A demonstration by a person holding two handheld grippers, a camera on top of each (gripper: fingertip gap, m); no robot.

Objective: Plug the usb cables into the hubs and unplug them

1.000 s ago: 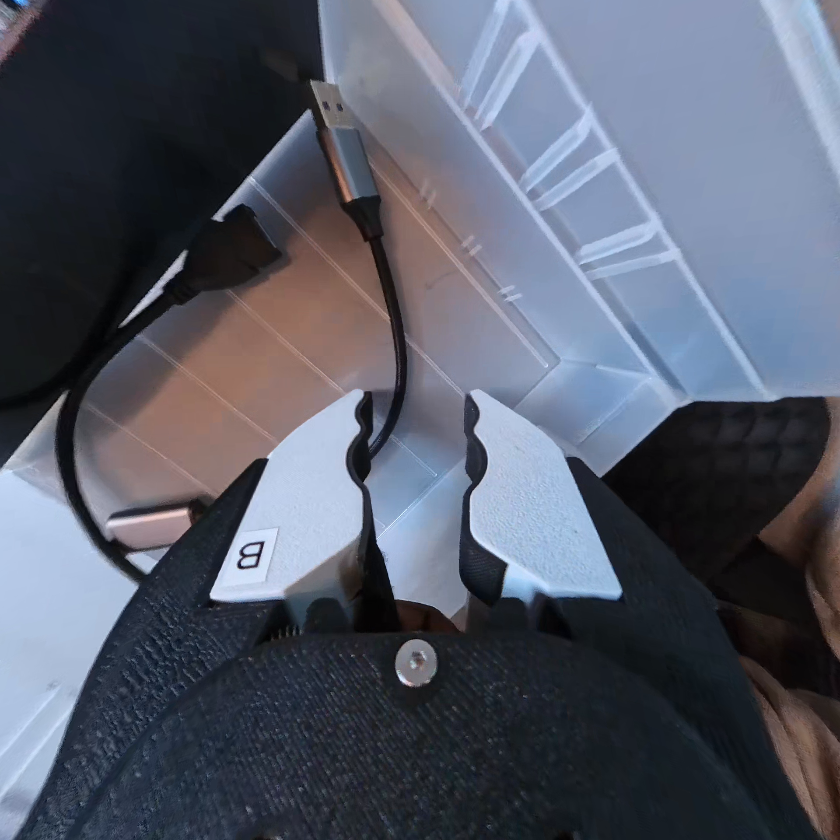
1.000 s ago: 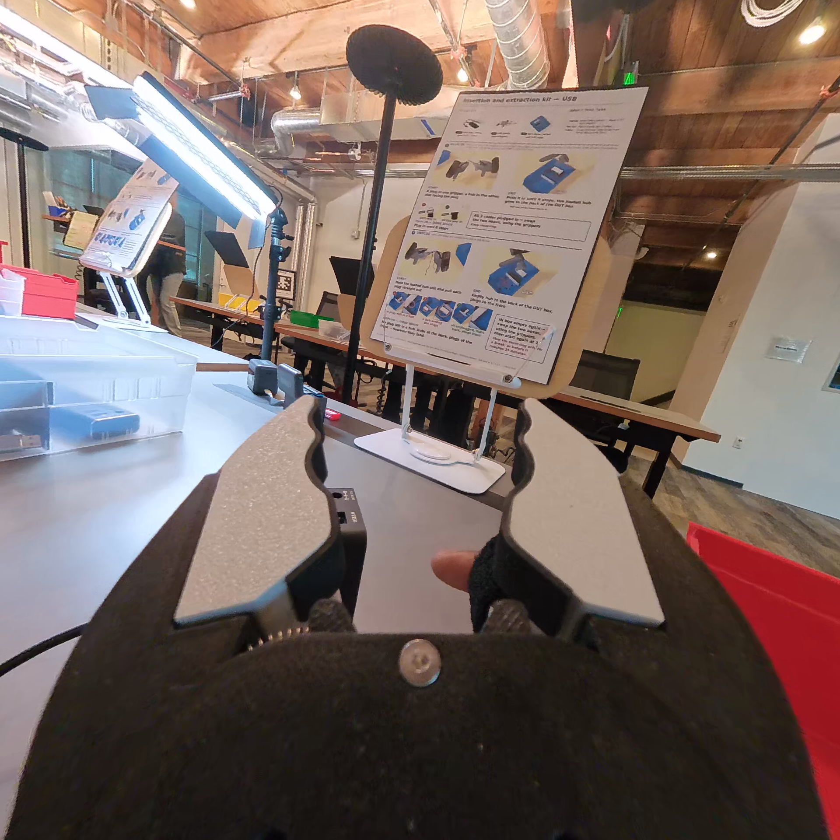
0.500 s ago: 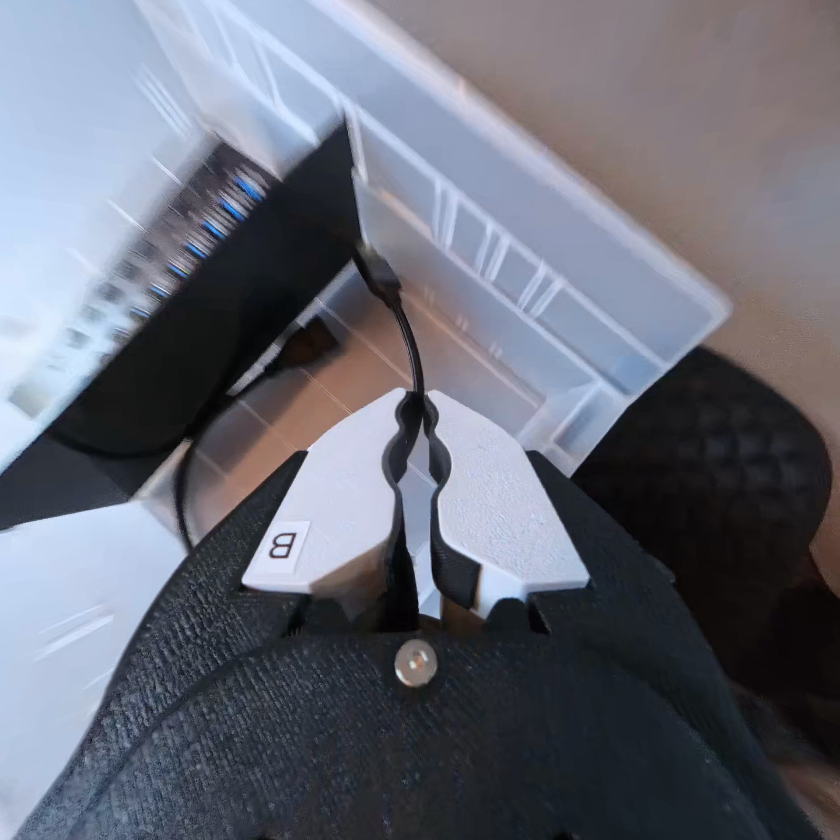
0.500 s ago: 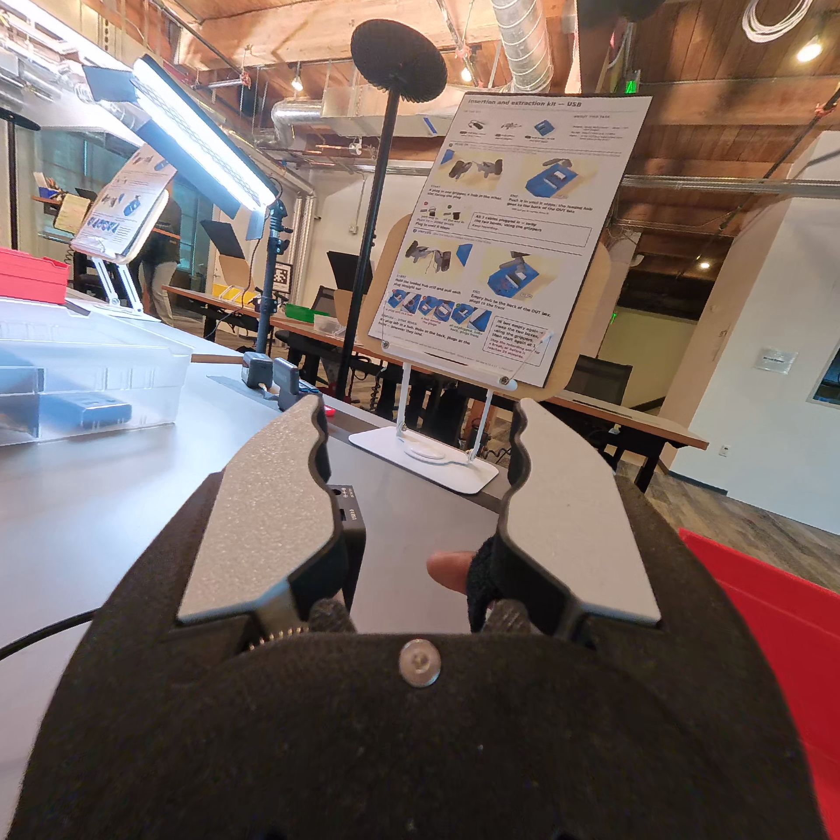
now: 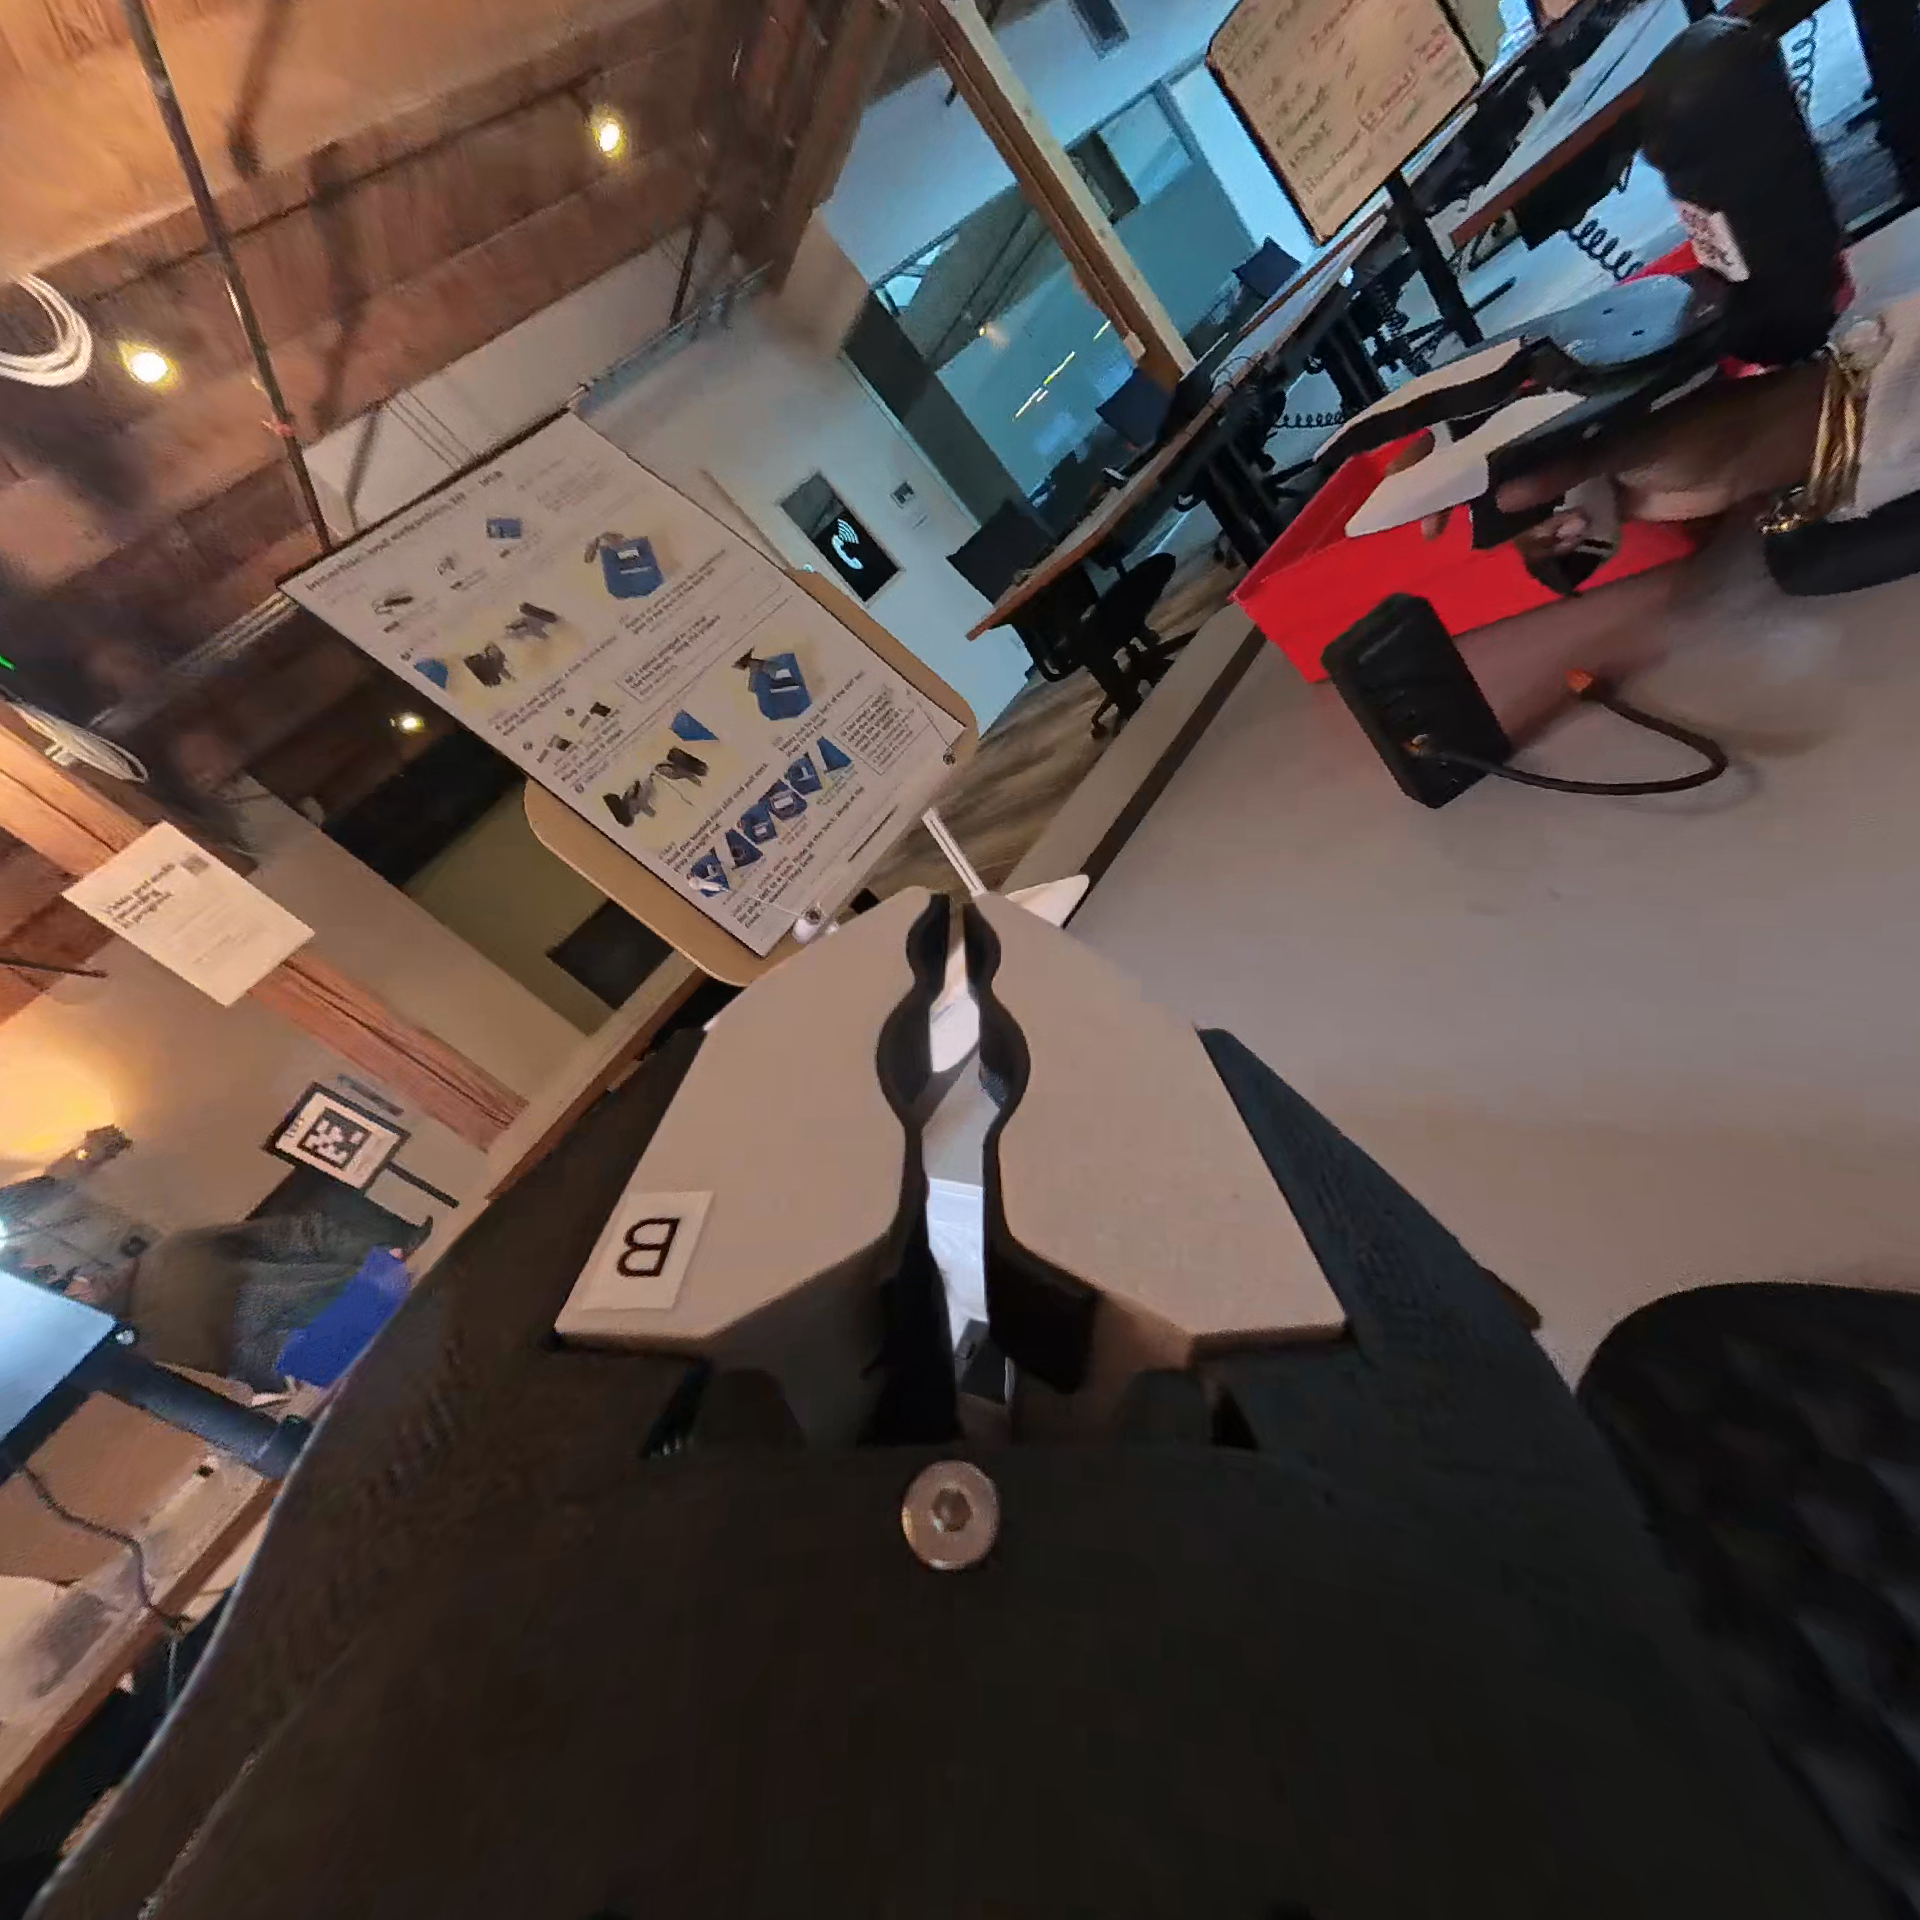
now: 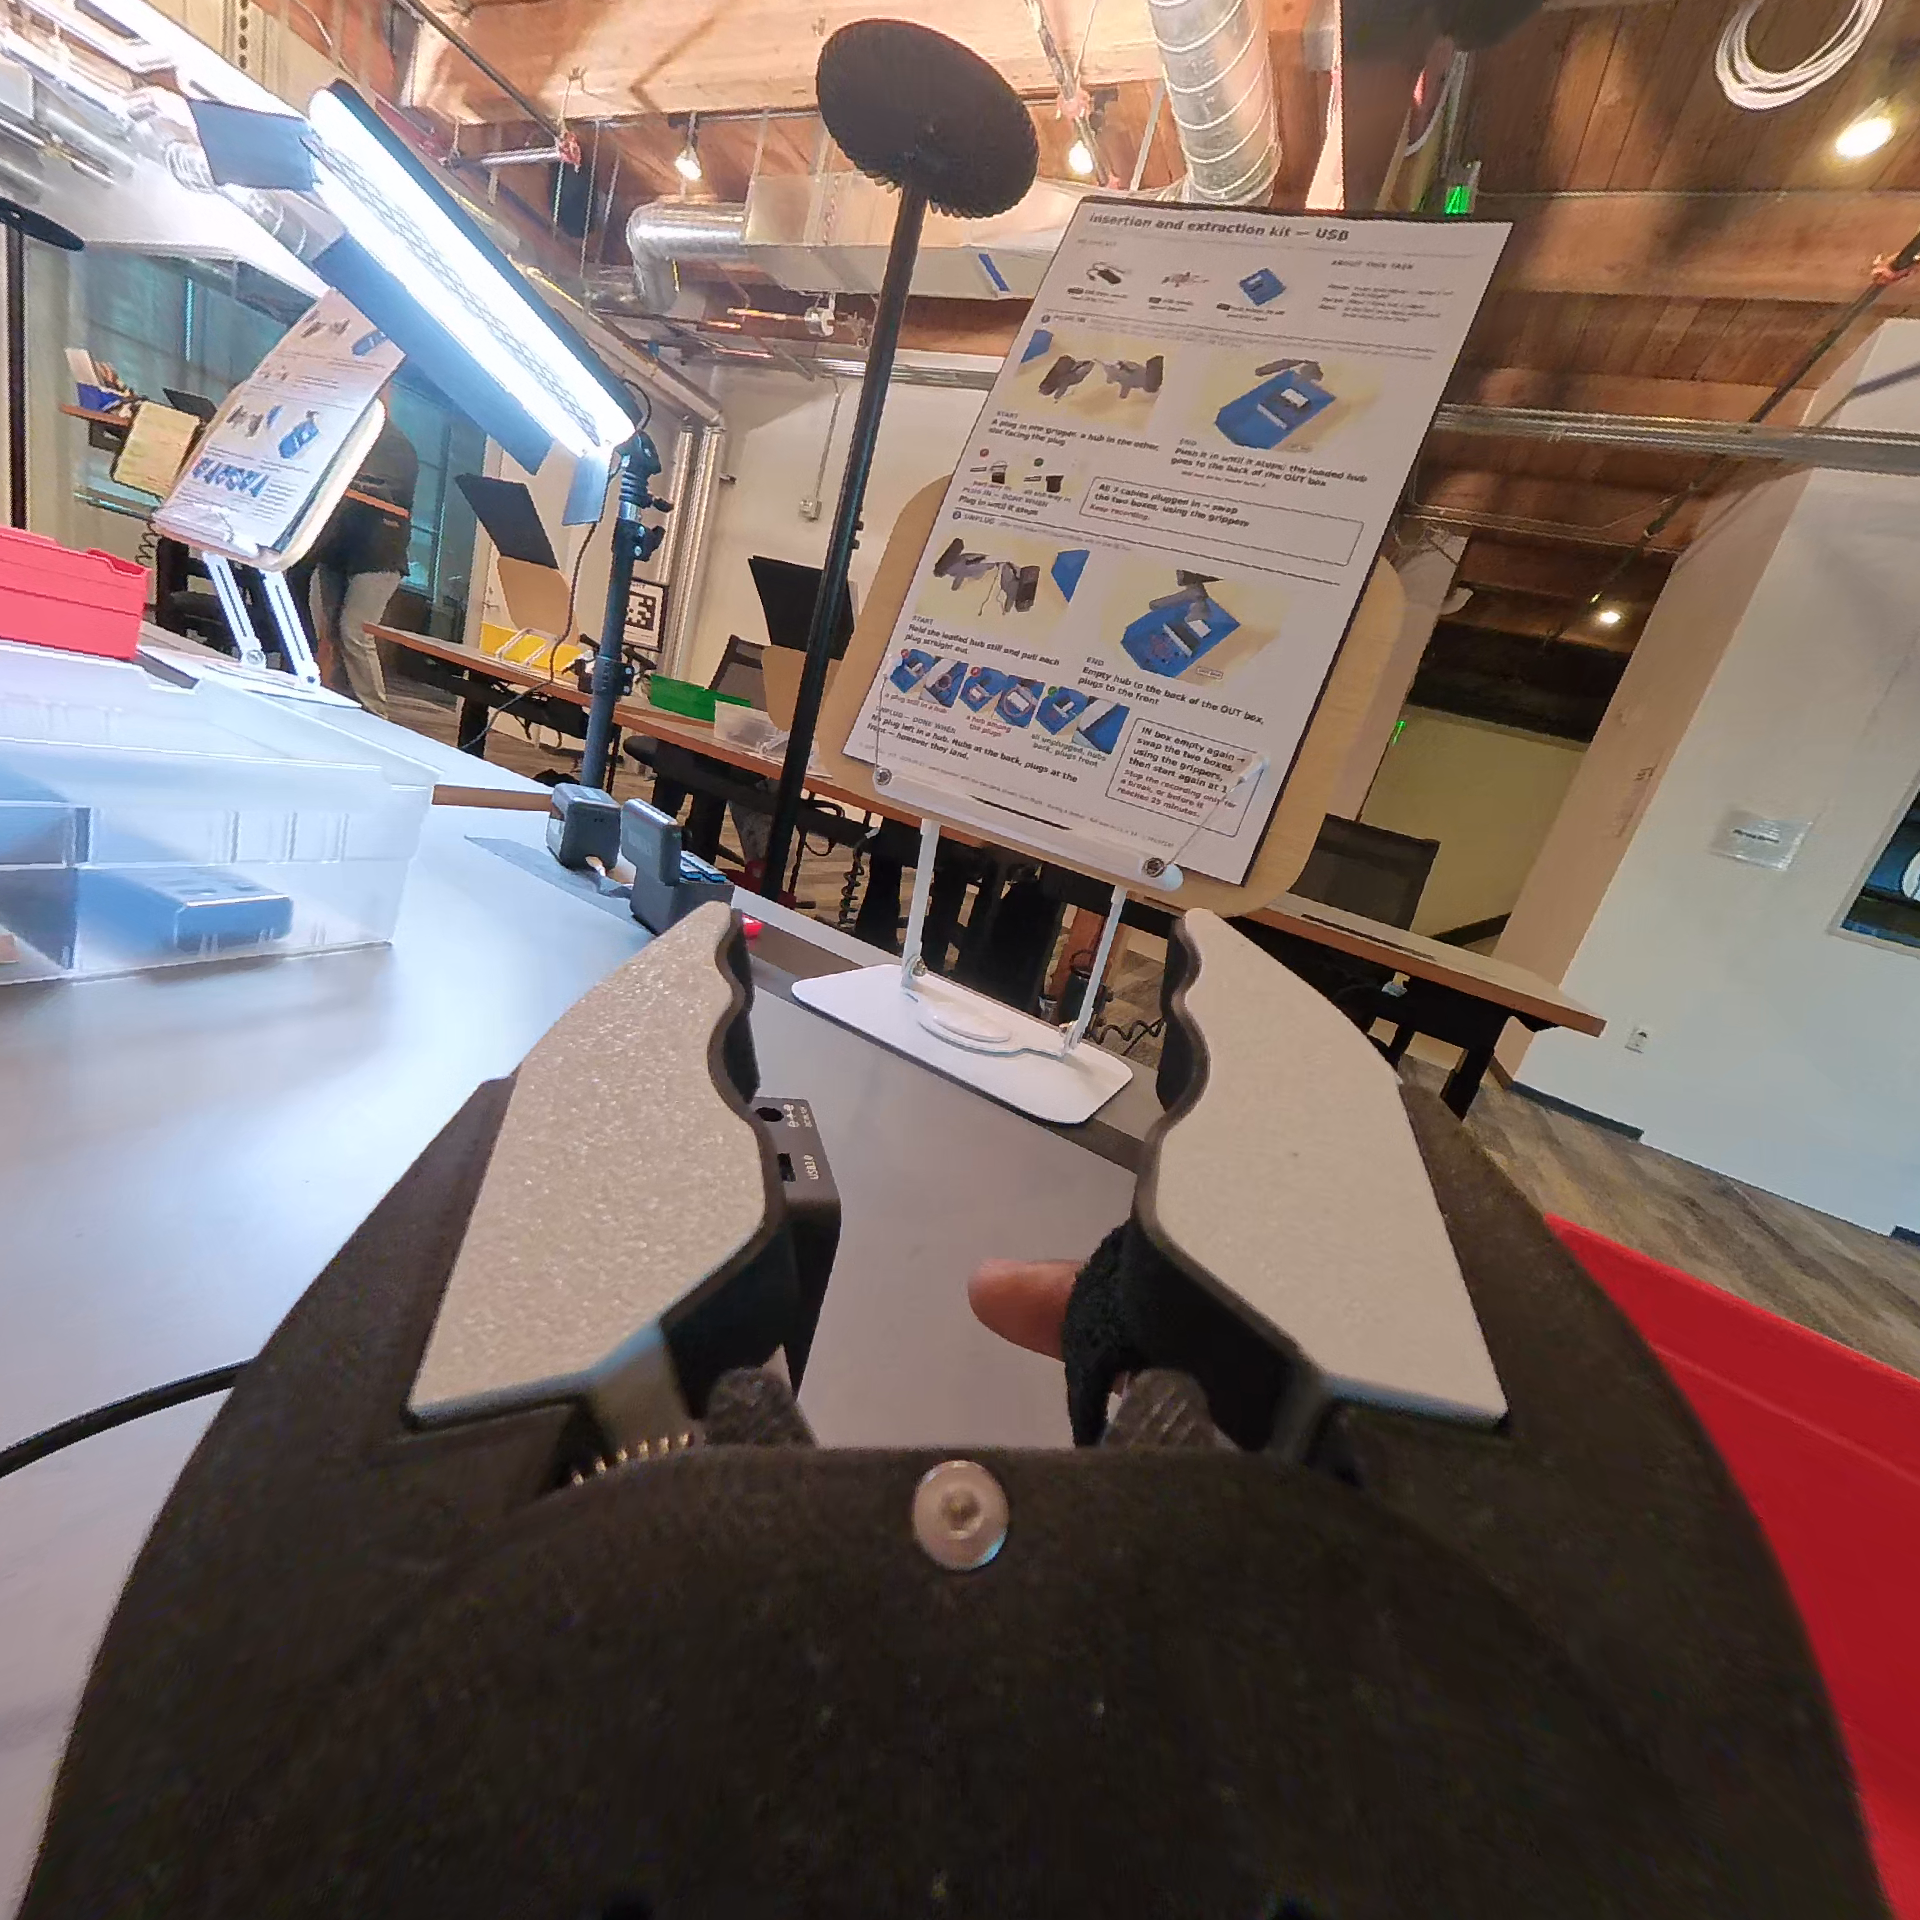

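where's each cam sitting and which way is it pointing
Left wrist view: on the left gripper, jaws nearly closed; rolled sideways, looking over the table at the instruction board.
Right wrist view: on the right gripper, open and level, facing the board; a fingertip shows.
Shared: board, table, black hub, red bin.

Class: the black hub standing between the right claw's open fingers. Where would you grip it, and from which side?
Probably its two broad flat faces, mid-body, with the open right claw closing from where it sits. The hub is a slim block, so those faces suit a parallel squeeze. Avoid the narrow edge carrying sockets and the end where the cable leaves.
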